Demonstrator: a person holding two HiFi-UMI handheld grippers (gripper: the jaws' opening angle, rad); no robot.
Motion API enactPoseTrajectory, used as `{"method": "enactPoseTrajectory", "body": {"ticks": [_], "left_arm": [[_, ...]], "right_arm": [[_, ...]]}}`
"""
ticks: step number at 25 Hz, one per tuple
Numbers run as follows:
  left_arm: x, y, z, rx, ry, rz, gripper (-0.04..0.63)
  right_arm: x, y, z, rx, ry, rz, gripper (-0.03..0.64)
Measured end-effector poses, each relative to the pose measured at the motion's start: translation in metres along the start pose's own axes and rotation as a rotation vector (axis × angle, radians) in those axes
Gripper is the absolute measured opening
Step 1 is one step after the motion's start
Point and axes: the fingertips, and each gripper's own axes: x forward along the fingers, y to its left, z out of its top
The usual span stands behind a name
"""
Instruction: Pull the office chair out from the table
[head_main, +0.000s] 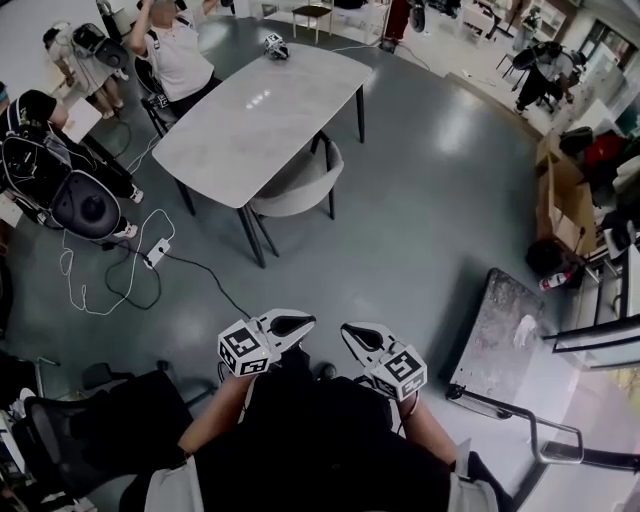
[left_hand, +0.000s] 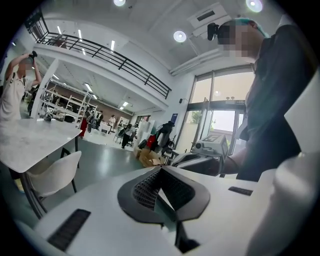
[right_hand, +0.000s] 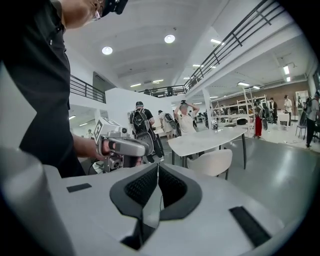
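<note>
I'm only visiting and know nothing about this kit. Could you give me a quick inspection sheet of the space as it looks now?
Surface: grey glossy floor; pale table, top nearly bare.
Job's things: pale office chair pushed in at the table's near side, untouched.
Clutter: small object at the table's far end; cardboard boxes and a flat trolley at right.
Grippers: left gripper and right gripper both have jaws shut, nothing between them, held near the person's body, well short of the chair.
Cables: white cable looped on the floor by a power block; black cable leading from it.
Surroundings: people standing beyond the table; open hall.
</note>
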Motion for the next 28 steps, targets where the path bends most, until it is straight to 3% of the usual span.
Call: {"method": "enactPoseTrajectory", "body": {"ticks": [6,12,16,22,28], "left_arm": [[-0.003,0.055,0.019,0.03,0.022,-0.015,0.011],[-0.035,0.137,0.05,0.012,-0.039,0.035,0.012],[-0.041,0.171,0.051,0.008,-0.023,0.005,0.012],[-0.022,0.206,0.05,-0.017,0.011,-0.031,0.011],[0.01,0.248,0.057,-0.031,0.035,0.006,0.012]], "right_arm": [[0.051,-0.026,0.03,-0.014,0.023,0.005,0.021],[0.114,-0.052,0.071,-0.054,0.03,0.002,0.021],[0.144,-0.066,0.085,-0.067,0.034,-0.03,0.021],[0.16,-0.094,0.091,-0.058,0.06,-0.052,0.021],[0.18,-0.148,0.088,-0.052,0.08,-0.013,0.021]]}}
